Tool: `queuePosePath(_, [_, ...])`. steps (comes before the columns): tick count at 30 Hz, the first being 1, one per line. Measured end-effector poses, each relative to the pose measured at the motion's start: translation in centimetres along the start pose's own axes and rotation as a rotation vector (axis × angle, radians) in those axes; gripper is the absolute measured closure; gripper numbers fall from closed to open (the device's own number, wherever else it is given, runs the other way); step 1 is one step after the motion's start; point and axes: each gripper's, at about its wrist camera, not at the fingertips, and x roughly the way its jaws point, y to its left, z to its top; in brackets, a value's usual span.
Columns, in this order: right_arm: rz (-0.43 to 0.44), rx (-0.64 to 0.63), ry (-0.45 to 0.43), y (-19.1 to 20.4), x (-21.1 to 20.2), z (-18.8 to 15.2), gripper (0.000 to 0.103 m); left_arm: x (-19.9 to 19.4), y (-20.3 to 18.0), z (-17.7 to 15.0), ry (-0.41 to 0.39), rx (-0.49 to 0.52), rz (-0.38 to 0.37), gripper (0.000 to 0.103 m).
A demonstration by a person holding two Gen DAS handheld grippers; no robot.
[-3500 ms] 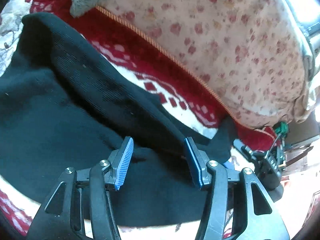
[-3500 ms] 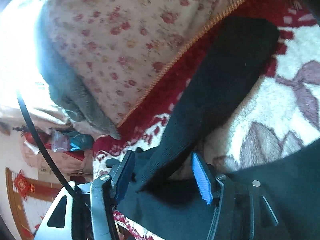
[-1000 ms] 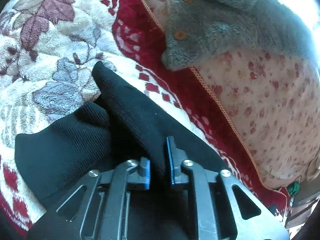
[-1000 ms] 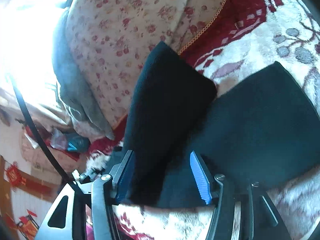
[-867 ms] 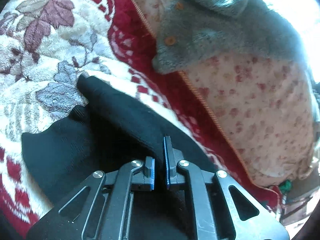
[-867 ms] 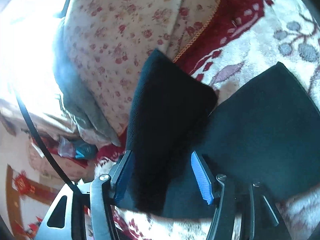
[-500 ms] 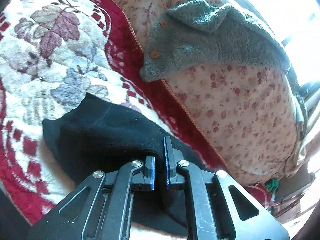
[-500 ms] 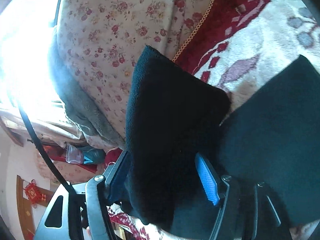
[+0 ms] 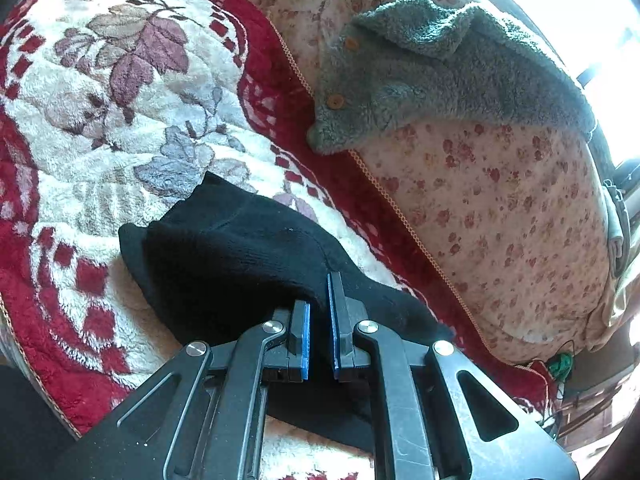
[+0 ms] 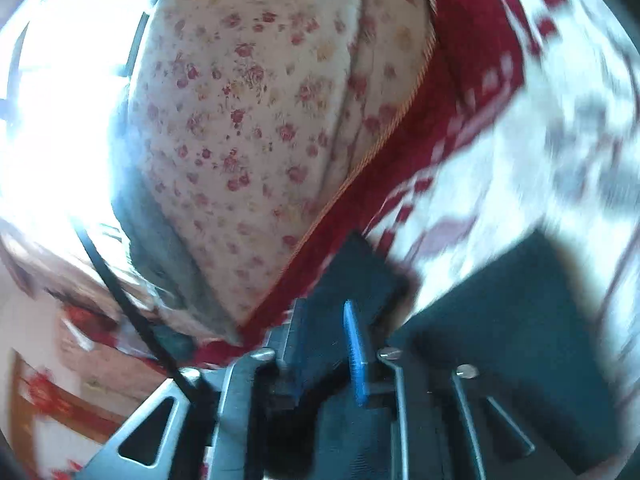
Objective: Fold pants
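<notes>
The black pants (image 9: 224, 256) lie bunched on a flowered fleece blanket (image 9: 120, 100). My left gripper (image 9: 318, 300) is shut on a raised fold of the black cloth, which drapes away from its blue pads down to the blanket. The right wrist view is motion-blurred. There my right gripper (image 10: 324, 320) has a thick fold of the pants (image 10: 356, 264) filling the gap between its fingers, and its jaws are closing on it. More of the pants (image 10: 520, 320) spreads flat to the right of that gripper.
A rolled quilt (image 9: 500, 220) with small red flowers lies along the blanket's red border. A grey-green fleece garment (image 9: 440, 64) with buttons is draped over it. Bright window light washes out the far side. Cluttered furniture shows past the bed's edge (image 10: 80, 360).
The left gripper, still shut on its fold, has drawn back and up, pulling the pants into a smaller heap. The right gripper has shifted, and its jaws now stand narrower around the black fold.
</notes>
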Motion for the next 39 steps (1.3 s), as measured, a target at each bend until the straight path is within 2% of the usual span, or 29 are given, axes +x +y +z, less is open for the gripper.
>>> queuePosePath(1, [-0.020, 0.011, 0.046, -0.1, 0.5, 0.5, 0.024, 0.1, 0.0, -0.1, 0.002, 0.000, 0.004, 0.097])
queuePosePath(2, [-0.015, 0.020, 0.067, -0.3, 0.9, 0.7, 0.023, 0.1, 0.0, -0.1, 0.004, -0.001, 0.008, 0.097])
queuePosePath(9, [-0.161, -0.025, 0.207, 0.2, 5.0, 2.6, 0.026, 0.9, 0.1, -0.3, 0.015, -0.001, 0.028, 0.097])
queuePosePath(11, [-0.161, -0.058, 0.227, 0.5, 6.6, 2.6, 0.030, 1.0, 0.1, -0.5, 0.022, -0.003, 0.031, 0.097])
queuePosePath(14, [-0.178, -0.112, 0.233, 0.4, 7.6, 2.3, 0.079, 1.1, 0.0, -0.7, 0.031, 0.001, 0.036, 0.097])
queuePosePath(15, [-0.108, -0.091, 0.234, 0.0, 7.4, 2.1, 0.094, 1.0, -0.2, -0.8, 0.030, 0.007, 0.033, 0.097])
queuePosePath(20, [0.005, -0.107, 0.123, 0.6, 3.5, 1.7, 0.094, 0.0, -1.1, -0.4, 0.015, 0.017, 0.000, 0.097])
queuePosePath(24, [0.061, -0.116, 0.047, 0.8, -1.5, 1.6, 0.094, -1.0, -1.9, -0.7, 0.009, 0.041, -0.031, 0.097])
queuePosePath(28, [0.074, -0.124, -0.008, 0.9, -6.2, 1.1, 0.094, -1.6, -1.6, -1.4, 0.019, 0.065, -0.045, 0.097])
queuePosePath(32, [0.036, -0.101, -0.020, -1.2, -9.1, -0.3, 0.094, -1.6, -0.2, -2.5, 0.031, 0.083, -0.021, 0.097])
queuePosePath(33, [-0.005, -0.094, -0.009, -2.2, -9.2, -1.0, 0.094, -1.1, 0.2, -3.0, 0.033, 0.101, 0.006, 0.097])
queuePosePath(36, [-0.075, -0.099, 0.026, -4.0, -8.2, -2.5, 0.094, 0.2, 1.8, -3.8, 0.050, 0.104, 0.067, 0.097])
queuePosePath(39, [-0.132, -0.090, 0.056, -5.2, -7.1, -3.5, 0.094, 0.8, 3.2, -4.2, 0.072, 0.087, 0.075, 0.097])
